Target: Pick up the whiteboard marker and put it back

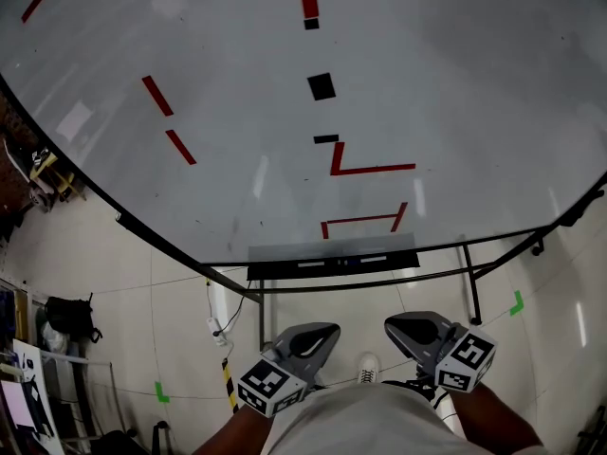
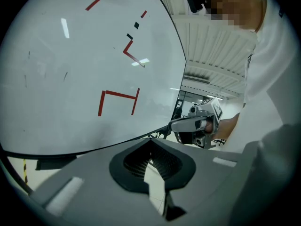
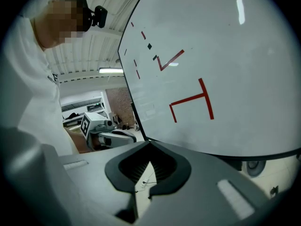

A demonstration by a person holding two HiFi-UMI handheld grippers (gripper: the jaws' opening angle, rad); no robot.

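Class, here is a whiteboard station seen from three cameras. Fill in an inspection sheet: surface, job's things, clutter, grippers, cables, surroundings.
Surface: whiteboard carries red marks and black patches.
Job's things: tray under the board holds two pale slim items, possibly markers; too small to tell.
Clutter: nothing seen on the tray besides those.
Grippers: left gripper and right gripper are both shut and empty, held low near the person's body, short of the tray.
Cables: white power strip with a thin lead lies on the floor under the board.
Surroundings: tiled floor with green marks; black bag at the left.
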